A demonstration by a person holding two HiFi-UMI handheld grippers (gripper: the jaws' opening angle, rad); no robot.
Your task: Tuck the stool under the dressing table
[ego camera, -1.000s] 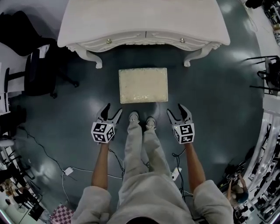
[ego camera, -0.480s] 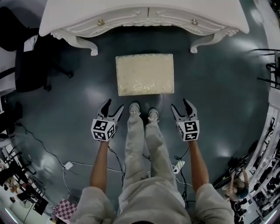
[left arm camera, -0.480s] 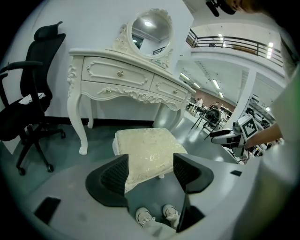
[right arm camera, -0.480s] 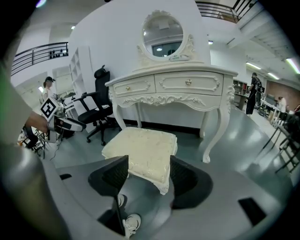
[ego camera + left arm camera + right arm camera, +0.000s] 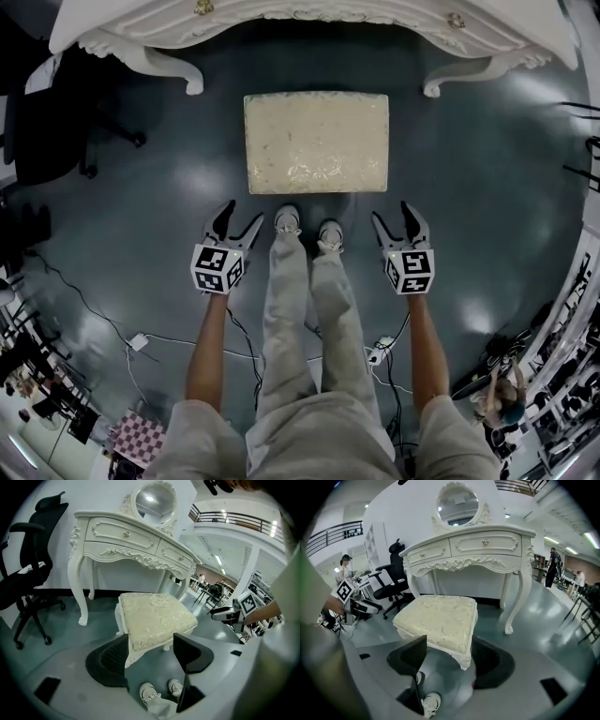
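A cream cushioned stool [image 5: 316, 142] with white legs stands on the dark floor in front of the white dressing table [image 5: 309, 23], outside its legs. My left gripper [image 5: 234, 225] hangs open near the stool's near left corner, apart from it. My right gripper [image 5: 401, 220] is open near the near right corner, also apart. In the left gripper view the stool [image 5: 154, 617] sits just beyond the open jaws, and the dressing table [image 5: 126, 538] with its round mirror rises behind. In the right gripper view the stool [image 5: 438, 618] lies ahead of the open jaws, before the table [image 5: 473, 548].
A black office chair [image 5: 52, 122] stands left of the table, also seen as a chair [image 5: 28, 573] in the left gripper view. Cables and a power strip [image 5: 380, 352] trail on the floor behind me. My shoes [image 5: 305, 230] stand just short of the stool. Stands crowd the right edge.
The view has shifted forward: stool and table sit higher in the head view and the stool looks larger. Both grippers stay open at my sides, slightly lower in frame.
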